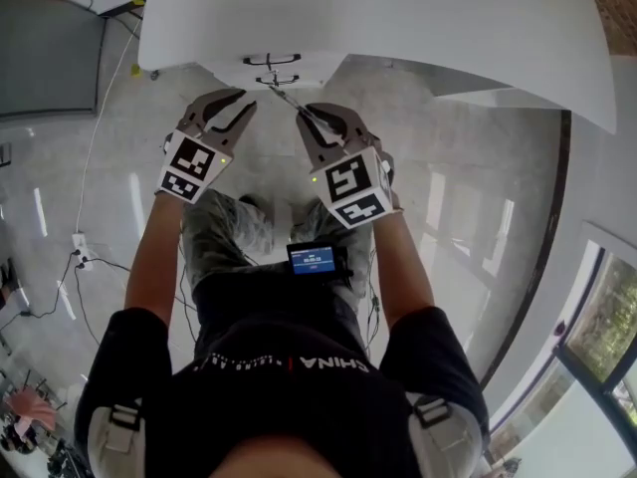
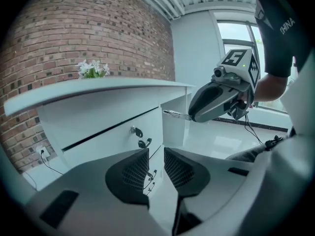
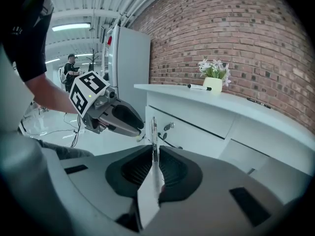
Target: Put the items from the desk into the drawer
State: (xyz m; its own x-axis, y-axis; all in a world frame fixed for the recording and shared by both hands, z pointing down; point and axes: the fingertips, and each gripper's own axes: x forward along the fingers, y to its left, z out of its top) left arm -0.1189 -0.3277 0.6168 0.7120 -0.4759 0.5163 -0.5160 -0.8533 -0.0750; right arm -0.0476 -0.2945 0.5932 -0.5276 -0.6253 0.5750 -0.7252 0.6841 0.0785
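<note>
Desk [image 1: 398, 28] top ends in a curved overhanging edge. Both grippers hang just below and outside that lip, over open glossy floor [image 1: 468, 197], w/ free room to the R. Drawer [image 3: 189, 116] front is shut, handle [image 2: 144, 142] sticking out from it. R gripper [image 3: 154, 151] is pinched on a pen [image 3: 153, 129], which stands upright betw. the pads; in head view the pen tip points at the drawer front, close to the handles. L gripper [image 2: 156, 156] has its jaws a little apart, nothing betw. them. The two grippers are near each other, not touching. On the desk top: flower pot [image 3: 212, 84], a marker [image 3: 199, 87] lying just beside it, and a thin dark item [image 3: 257, 101] farther along, too small to tell. Brick wall [image 2: 74, 33] backs the desk. A tall white cabinet [image 3: 130, 58] stands past the desk's end. A cable [image 1: 100, 137] trails over the floor on the L.
</note>
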